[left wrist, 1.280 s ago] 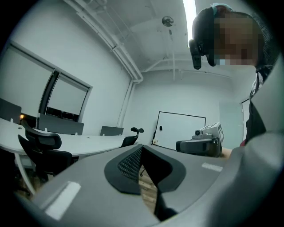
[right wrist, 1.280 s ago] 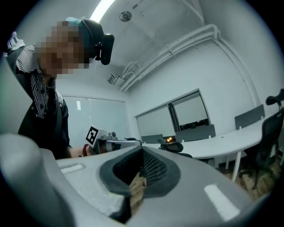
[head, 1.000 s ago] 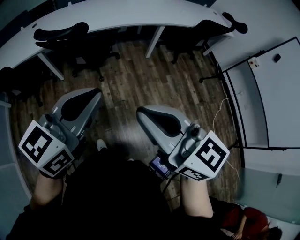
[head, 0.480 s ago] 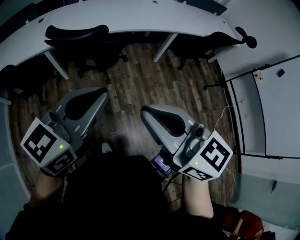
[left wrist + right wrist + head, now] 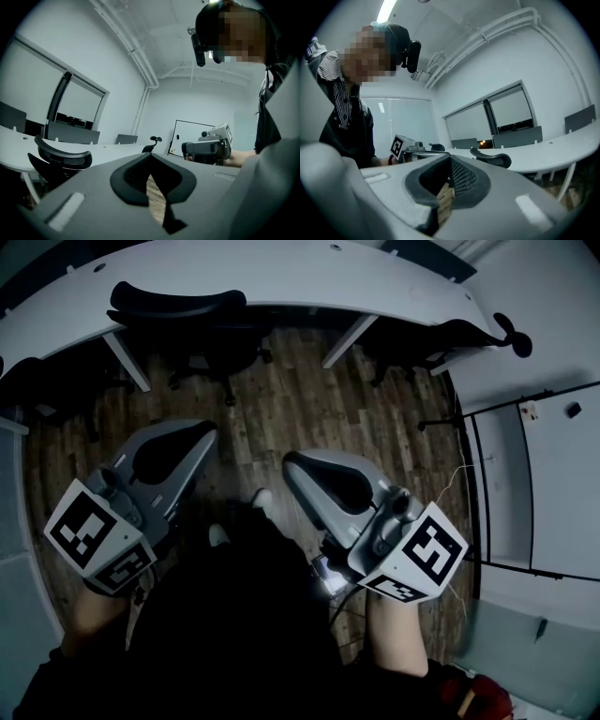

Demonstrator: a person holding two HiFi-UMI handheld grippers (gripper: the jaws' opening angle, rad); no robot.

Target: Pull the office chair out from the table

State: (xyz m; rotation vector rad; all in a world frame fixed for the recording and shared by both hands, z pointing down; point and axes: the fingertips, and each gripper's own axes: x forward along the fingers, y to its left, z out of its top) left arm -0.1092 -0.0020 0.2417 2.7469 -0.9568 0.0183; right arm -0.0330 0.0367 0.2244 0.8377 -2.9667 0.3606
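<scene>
Head view shows left hand-held gripper [image 5: 199, 434] and right hand-held gripper [image 5: 295, 467] clenched empty, well apart from the office chair [image 5: 178, 307] at the bench [image 5: 281, 276].

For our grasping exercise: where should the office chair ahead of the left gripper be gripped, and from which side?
On the office chair, probably the backrest's curved top edge, from the floor side: it rises clear of the table and faces outward.
</scene>
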